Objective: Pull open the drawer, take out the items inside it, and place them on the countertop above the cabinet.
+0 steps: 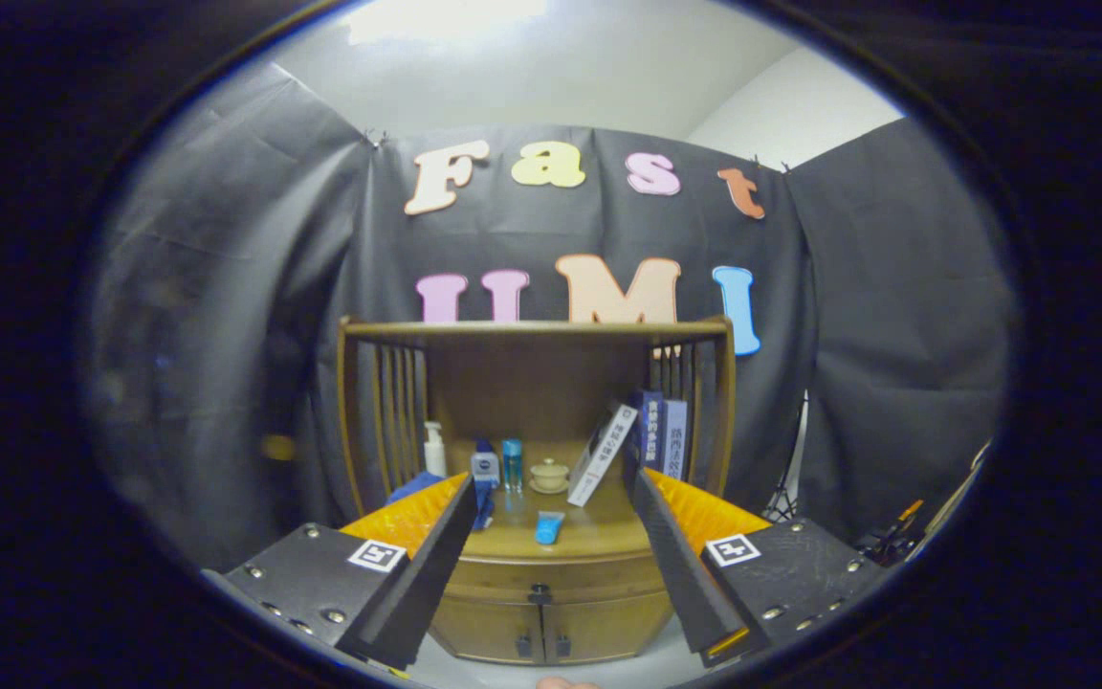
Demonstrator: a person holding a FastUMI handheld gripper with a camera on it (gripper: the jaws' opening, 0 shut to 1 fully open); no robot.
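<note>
**Desk:** What do you have closest to you?

**Operator:** My gripper (551,565) is released, fingers spread wide with nothing between them. It hangs in the air in front of a wooden cabinet (551,622), not touching it. I see the cabinet through the gap between the fingers.

**Desk:** And the drawer?

**Operator:** The drawer (551,579) sits just under the countertop, shut as far as I can tell, with a small dark knob (539,593) at its middle. Below it are two cabinet doors, each with a dark handle near the centre seam. Whatever is inside the drawer I cannot see.

**Desk:** Is the countertop crowded?

**Operator:** Fairly. On the countertop (599,536), near the front edge, a small blue tube (549,526) lies flat. Further back, from left to right, I see a white pump bottle (434,450), a dark blue bottle (485,469), a slim teal bottle (512,464) and a small pale lidded cup (549,475). A white box (602,455) leans tilted against upright dark blue books (661,435) on the right. Something blue lies at the left, partly behind my left finger (417,574); I cannot make out what it is.

**Desk:** Anything beyond?

**Operator:** A slatted wooden frame (537,330) rises around the countertop, and black cloth (895,316) hangs behind it.
</note>
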